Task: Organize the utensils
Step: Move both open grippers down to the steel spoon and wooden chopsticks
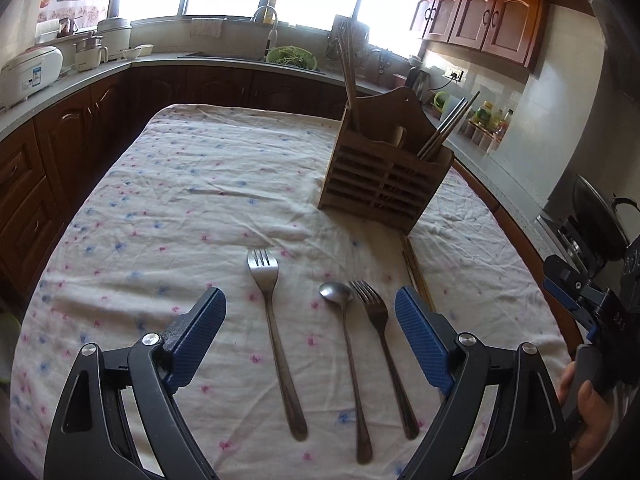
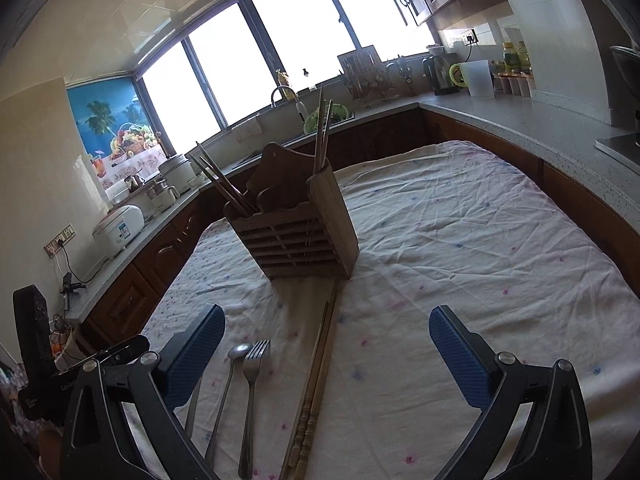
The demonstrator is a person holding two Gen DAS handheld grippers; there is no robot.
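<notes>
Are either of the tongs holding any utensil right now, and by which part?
Nothing is held. The left tongs and right tongs both stand open above the flowered tablecloth.

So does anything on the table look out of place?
Yes: two forks, a spoon and wooden chopsticks lie loose on the cloth, not in the wooden holder. Nothing looks spilled or damaged.

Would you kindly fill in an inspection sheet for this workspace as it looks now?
Surface: tablecloth, wrinkled, flower-dotted.
Job's things: two forks, spoon and wooden chopsticks lying flat; holder upright, chopsticks in it.
Clutter: nothing seen on the cloth.
Grippers: left gripper open over the cutlery; right gripper open, empty.
Cables: charger lead at wall socket.
Surroundings: counters, sink, rice cooker, windows.
</notes>
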